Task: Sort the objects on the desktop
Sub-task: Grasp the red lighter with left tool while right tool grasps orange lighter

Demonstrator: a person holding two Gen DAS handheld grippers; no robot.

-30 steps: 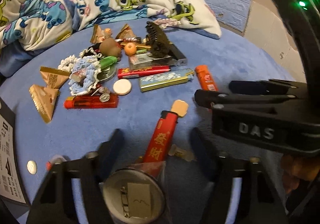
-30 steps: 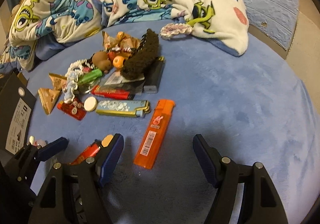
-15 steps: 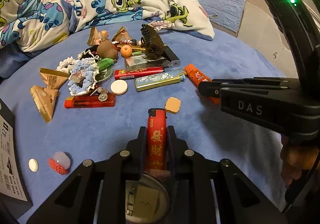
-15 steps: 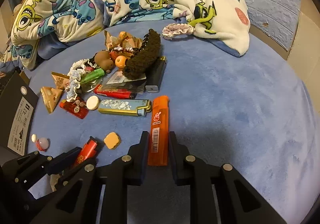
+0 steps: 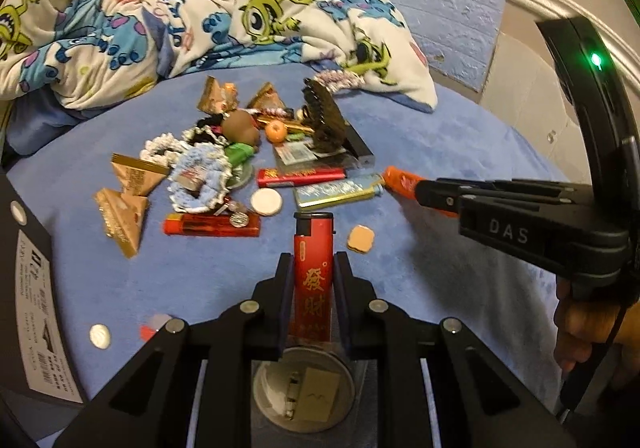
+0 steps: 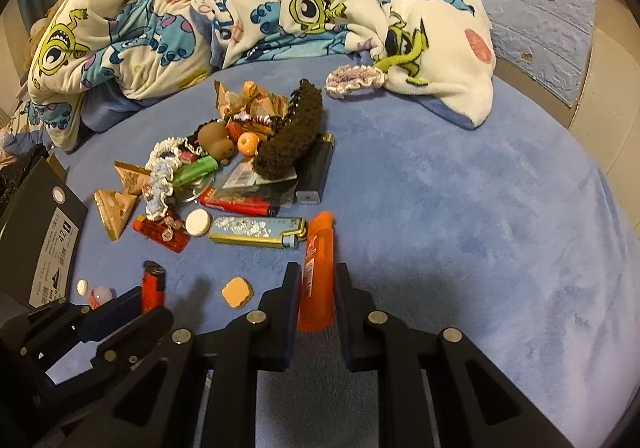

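Note:
My left gripper (image 5: 313, 260) is shut on a red lighter with gold characters (image 5: 313, 272), held lengthwise between the jaws above the blue blanket. My right gripper (image 6: 318, 272) is shut on an orange lighter (image 6: 319, 268), also lengthwise. In the left wrist view the right gripper (image 5: 424, 188) reaches in from the right with the orange lighter (image 5: 400, 179). In the right wrist view the left gripper (image 6: 132, 302) shows at bottom left with the red lighter (image 6: 153, 284). More lighters lie ahead: a blue-and-gold one (image 5: 338, 192), a red one (image 5: 300, 177), a clear red one (image 5: 212, 226).
A pile of scrunchies (image 5: 200, 172), snack packets (image 5: 122, 216), a hair claw (image 5: 324, 120), a small orange (image 5: 276, 130) and a white disc (image 5: 266, 202) lies ahead. A patterned quilt (image 5: 200, 20) lies behind. A black box (image 5: 36, 288) stands left. A tan square (image 5: 361, 239) and a coin (image 5: 100, 336) lie nearby.
Both grippers were open around their lighters a second ago. Both closed on them half a second ago and now hold them a little higher, the left one turned straight.

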